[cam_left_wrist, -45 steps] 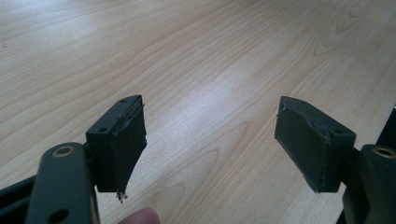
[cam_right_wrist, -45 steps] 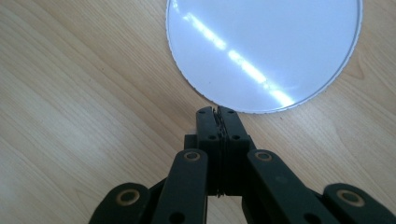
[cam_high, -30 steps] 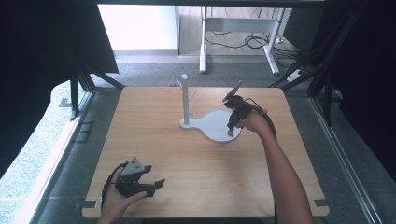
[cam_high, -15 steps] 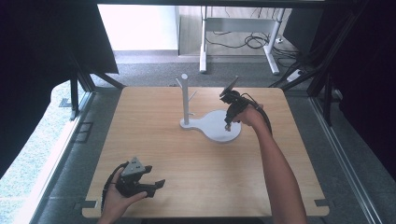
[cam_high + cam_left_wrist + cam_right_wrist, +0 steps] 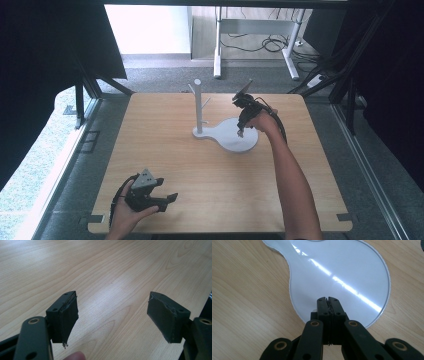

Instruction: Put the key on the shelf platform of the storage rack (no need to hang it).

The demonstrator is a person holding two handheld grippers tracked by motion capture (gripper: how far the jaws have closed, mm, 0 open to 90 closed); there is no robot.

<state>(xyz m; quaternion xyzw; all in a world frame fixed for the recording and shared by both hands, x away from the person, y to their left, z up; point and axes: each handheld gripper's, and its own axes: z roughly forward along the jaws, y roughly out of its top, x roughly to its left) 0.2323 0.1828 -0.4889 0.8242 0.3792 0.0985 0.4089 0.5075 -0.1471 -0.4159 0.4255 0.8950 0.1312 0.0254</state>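
White stand base (image 5: 239,137) beneath right hand-held gripper (image 5: 241,131), jaws together, pointing down, forearm outstretched across table (image 5: 200,170).

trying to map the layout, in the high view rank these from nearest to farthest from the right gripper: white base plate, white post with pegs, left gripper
1. white base plate: directly under the right gripper, whose shut jaws point down at the plate's round part.
2. white post with pegs: to the gripper's left, standing on the plate's narrow end.
3. left gripper: far off at the table's near left edge, jaws open.
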